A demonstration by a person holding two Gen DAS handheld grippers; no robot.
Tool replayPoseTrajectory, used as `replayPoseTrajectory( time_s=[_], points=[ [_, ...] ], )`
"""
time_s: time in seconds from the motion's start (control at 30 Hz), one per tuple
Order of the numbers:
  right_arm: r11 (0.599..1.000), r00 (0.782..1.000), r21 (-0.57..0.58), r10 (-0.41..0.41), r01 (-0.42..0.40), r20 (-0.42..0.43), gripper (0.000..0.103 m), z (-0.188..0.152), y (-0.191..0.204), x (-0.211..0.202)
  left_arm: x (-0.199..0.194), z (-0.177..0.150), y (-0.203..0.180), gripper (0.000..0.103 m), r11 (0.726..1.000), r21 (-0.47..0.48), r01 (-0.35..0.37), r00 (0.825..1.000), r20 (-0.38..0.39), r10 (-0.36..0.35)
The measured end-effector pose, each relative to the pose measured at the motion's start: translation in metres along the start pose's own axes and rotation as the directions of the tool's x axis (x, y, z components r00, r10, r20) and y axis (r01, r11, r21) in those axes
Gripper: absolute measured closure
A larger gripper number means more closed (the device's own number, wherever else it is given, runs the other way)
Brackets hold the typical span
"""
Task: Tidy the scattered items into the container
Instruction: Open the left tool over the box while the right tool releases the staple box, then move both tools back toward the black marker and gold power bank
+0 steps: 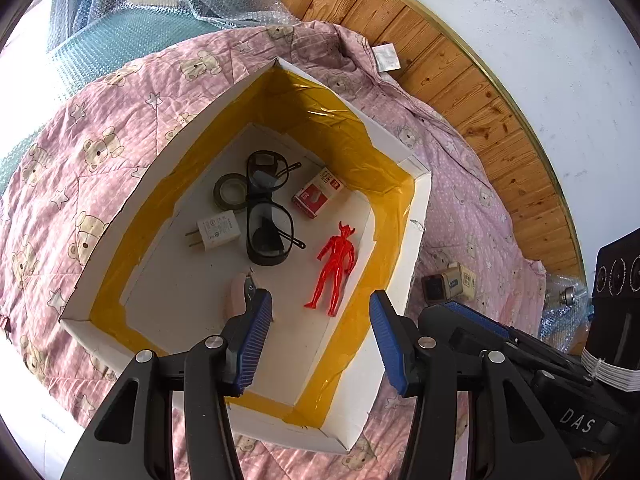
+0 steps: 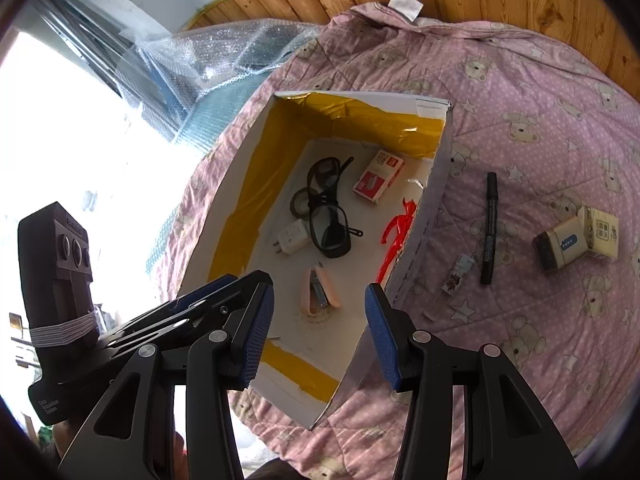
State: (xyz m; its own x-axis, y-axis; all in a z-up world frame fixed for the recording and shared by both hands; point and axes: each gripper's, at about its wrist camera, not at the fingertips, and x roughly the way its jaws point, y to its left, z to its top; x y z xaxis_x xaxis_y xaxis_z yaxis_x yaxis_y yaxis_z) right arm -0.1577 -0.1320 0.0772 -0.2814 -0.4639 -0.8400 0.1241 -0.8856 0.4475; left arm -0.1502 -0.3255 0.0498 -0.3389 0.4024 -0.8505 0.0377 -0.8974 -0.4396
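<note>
Tools: left tool [image 1: 320, 336] and right tool [image 2: 319, 334] both gape empty over the box [image 2: 434, 200].
Marker [image 2: 489, 227]: on the quilt [image 2: 540, 120], right of the box, lengthwise near-to-far.
Nearer: right tool.

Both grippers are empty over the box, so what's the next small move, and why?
Probably swing the right gripper, open and empty, rightward over the quilt toward the black marker. It still lies outside the box, along with a small card and a tan pack, and it is nearest.
</note>
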Motion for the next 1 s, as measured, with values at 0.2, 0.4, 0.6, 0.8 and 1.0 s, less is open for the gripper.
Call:
replayPoseTrajectory(
  time_s=[0.2, 0.4, 0.6, 0.8, 1.0],
  points=[
    [1.000, 1.000, 0.006, 0.019, -0.019, 0.022, 0.052, -0.011, -0.002, -0.015, -0.012, -0.013, -0.011, 0.051, 1.000, 0.020, -0.008, 1.000, 0.014, 0.008],
    [0.999, 0.998, 0.016, 0.039, -0.039, 0.043, 0.052, -0.024, -0.007, -0.031, -0.021, -0.026, -0.023, 0.051, 0.999, 0.040, -0.016, 1.000, 0.021, 0.015],
    [0.998, 0.997, 0.042, 0.051, -0.054, 0.065, 0.052, -0.038, -0.020, -0.048, -0.027, -0.040, -0.037, 0.051, 0.998, 0.067, -0.021, 1.000, 0.018, 0.020],
    [0.994, 0.995, 0.097, 0.046, -0.055, 0.090, 0.052, -0.053, -0.045, -0.065, -0.028, -0.054, -0.057, 0.051, 0.994, 0.106, -0.018, 1.000, 0.005, 0.018],
    [0.988, 0.993, 0.149, 0.025, -0.042, 0.111, 0.052, -0.068, -0.071, -0.080, -0.023, -0.064, -0.083, 0.051, 0.988, 0.156, -0.008, 1.000, -0.013, 0.010]
  ],
)
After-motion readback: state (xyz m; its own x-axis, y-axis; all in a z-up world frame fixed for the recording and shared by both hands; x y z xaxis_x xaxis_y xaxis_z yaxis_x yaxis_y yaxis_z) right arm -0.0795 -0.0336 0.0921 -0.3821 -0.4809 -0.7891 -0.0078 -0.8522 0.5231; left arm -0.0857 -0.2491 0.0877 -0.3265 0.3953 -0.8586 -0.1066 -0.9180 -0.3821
